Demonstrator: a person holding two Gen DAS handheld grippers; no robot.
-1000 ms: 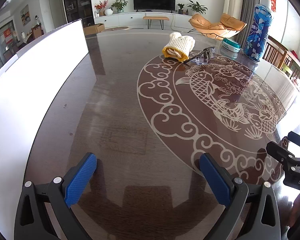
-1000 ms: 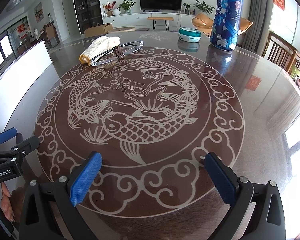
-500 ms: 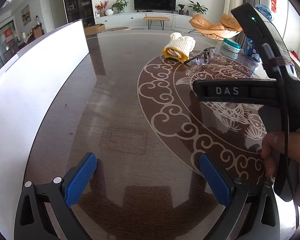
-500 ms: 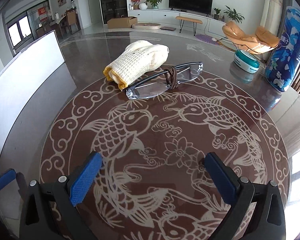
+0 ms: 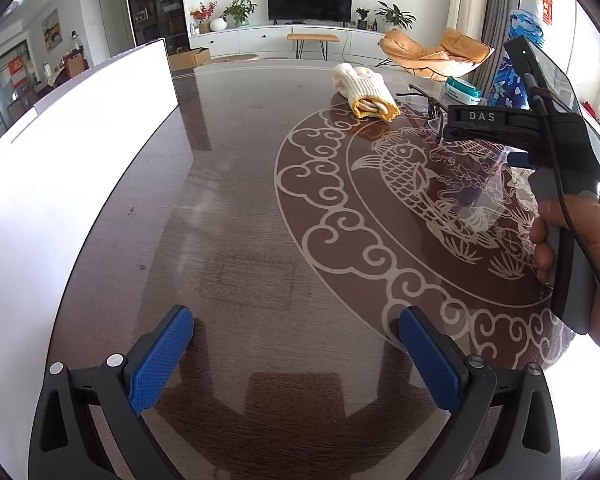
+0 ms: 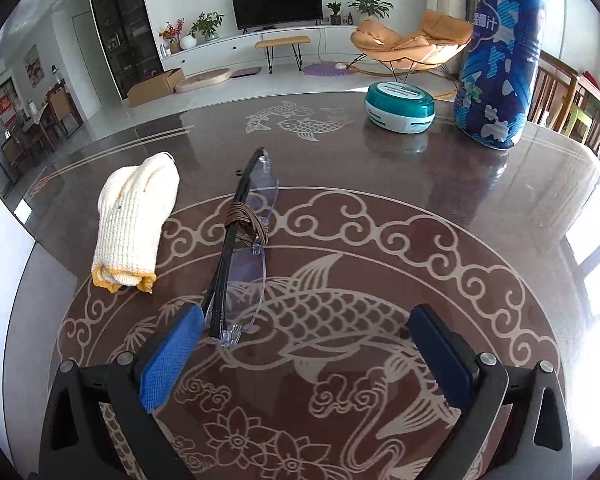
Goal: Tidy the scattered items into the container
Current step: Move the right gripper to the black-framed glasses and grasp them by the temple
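A pair of clear glasses point(image 6: 236, 264) with a dark frame and a brown band around the bridge lies on the dark table. A rolled cream glove point(image 6: 134, 224) with a yellow cuff lies to its left. My right gripper point(image 6: 304, 344) is open; its left fingertip is just beside the near end of the glasses. In the left wrist view the right gripper point(image 5: 456, 130) reaches toward the glasses point(image 5: 424, 102), with the glove point(image 5: 366, 92) to their left. My left gripper point(image 5: 296, 348) is open and empty over bare table. A white container wall point(image 5: 80, 128) stands at the left.
A teal round tin point(image 6: 400, 106) and a tall blue patterned bottle point(image 6: 496, 52) stand at the table's far right. The table carries a fish inlay point(image 6: 332, 320). Wooden chairs stand beyond the right edge.
My right gripper has moved forward across the table and now has its left fingertip at the near end of the glasses. My left gripper has stayed still.
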